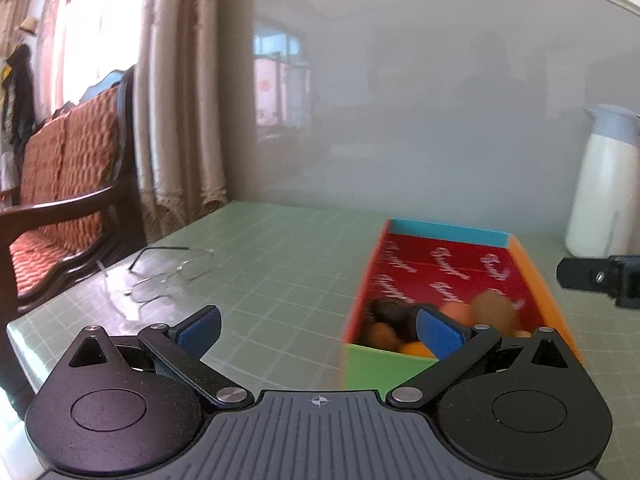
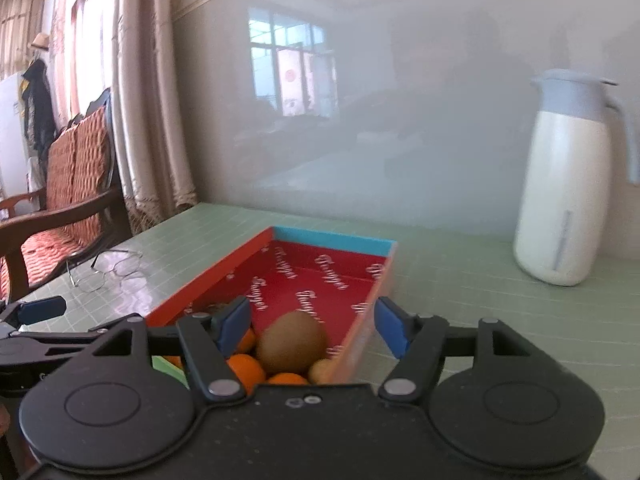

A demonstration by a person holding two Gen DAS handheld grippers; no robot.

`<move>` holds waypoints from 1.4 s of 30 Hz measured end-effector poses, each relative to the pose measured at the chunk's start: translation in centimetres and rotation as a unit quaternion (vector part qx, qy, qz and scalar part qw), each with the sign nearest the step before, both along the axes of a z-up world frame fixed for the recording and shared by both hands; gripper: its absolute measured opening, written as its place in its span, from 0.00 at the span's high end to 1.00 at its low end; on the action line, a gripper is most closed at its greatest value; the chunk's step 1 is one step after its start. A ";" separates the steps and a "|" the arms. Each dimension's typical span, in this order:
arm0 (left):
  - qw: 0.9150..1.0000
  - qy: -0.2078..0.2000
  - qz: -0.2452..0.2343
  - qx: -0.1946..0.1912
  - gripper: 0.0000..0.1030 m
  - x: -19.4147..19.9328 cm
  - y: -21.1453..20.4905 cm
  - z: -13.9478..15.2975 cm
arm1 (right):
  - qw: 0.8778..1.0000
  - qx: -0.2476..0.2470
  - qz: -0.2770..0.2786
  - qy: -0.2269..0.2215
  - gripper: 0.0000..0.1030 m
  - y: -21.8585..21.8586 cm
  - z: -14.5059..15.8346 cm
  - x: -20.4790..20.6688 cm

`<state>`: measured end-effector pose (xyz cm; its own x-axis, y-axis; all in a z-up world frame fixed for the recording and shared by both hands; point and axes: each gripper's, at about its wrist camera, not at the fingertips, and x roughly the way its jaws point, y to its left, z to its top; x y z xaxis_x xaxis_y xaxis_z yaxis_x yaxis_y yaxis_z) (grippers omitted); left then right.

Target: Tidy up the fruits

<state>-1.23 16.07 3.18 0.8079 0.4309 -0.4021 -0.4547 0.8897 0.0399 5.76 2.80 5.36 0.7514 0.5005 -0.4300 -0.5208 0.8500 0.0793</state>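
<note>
A shallow box [image 2: 332, 240] with a red printed floor and blue, orange and green walls stands on the green table; it also shows in the left wrist view [image 1: 448, 230]. At its near end lie a brown kiwi [image 2: 291, 341], several small oranges [image 2: 245, 370] and a dark fruit [image 1: 390, 310]. My right gripper [image 2: 314, 326] is open and empty, its fingers straddling the box's right wall above the fruit. My left gripper [image 1: 318, 326] is open and empty, its right finger [image 1: 438, 330] over the box's near left corner.
A white thermos jug [image 2: 568, 184] stands at the back right near the glossy wall. A pair of wire-rimmed glasses [image 1: 168, 270] lies at the table's left. A wooden chair with orange cushions [image 1: 60, 176] and curtains stand left of the table.
</note>
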 end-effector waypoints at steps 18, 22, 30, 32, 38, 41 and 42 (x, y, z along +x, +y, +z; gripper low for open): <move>0.996 -0.007 -0.086 0.033 0.00 -8.5 -10.7 2.9 | 0.996 -0.017 -0.080 -0.036 0.24 -11.2 -0.1 -11.5; 0.995 -0.019 -0.092 0.045 0.00 -10.6 -11.8 2.4 | 0.994 -0.019 -0.093 -0.050 0.23 -12.0 0.0 -13.5; 0.995 -0.042 -0.091 0.016 0.00 -11.0 -11.5 1.7 | 0.989 -0.039 -0.127 -0.059 0.22 -11.6 -1.4 -13.5; 0.995 -0.043 -0.089 0.014 0.00 -10.7 -11.3 1.6 | 0.989 -0.032 -0.130 -0.055 0.21 -11.6 -1.3 -13.0; 0.995 -0.041 -0.093 0.012 0.00 -9.7 -11.6 1.1 | 0.989 -0.043 -0.130 -0.051 0.21 -11.4 -1.9 -11.9; 0.994 -0.043 -0.099 0.013 0.00 -9.8 -12.1 0.8 | 0.989 -0.039 -0.137 -0.044 0.21 -11.8 -2.0 -12.0; 0.994 -0.044 -0.100 0.018 0.00 -9.8 -12.3 0.7 | 0.989 -0.039 -0.139 -0.045 0.21 -11.9 -2.0 -12.2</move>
